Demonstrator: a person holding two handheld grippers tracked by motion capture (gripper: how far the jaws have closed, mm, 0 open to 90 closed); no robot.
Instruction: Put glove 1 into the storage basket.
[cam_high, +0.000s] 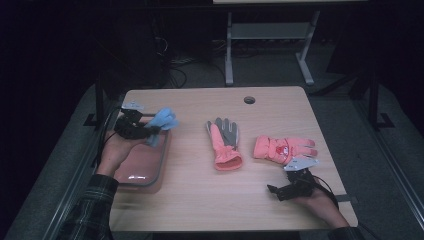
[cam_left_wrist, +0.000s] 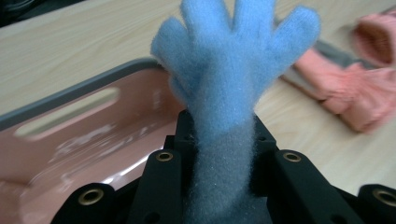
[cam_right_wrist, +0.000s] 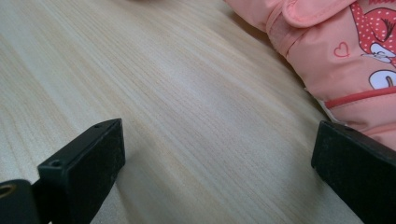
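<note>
The blue fleece glove is clamped at its cuff between the jaws of the left hand-held gripper, with the five glove fingers spread and pointing away from the gripper body. In the high view the blue fleece glove sits at the left side of the table, held above the far right corner of the pink tray, and the left hand-held gripper is carried by the person's left hand. The pink tray has a grey rim and a slot handle in its end wall, and lies directly beneath the held glove. Near the table centre lies an orange and grey glove, flat, fingers toward the far edge. To its right lies a pink ski glove with a printed patch, fingers toward the right edge. The right hand-held gripper rests low over the table just in front of the pink ski glove; its jaws stand wide apart with bare table between them, and the right jaw lies just beside the glove's edge.
</note>
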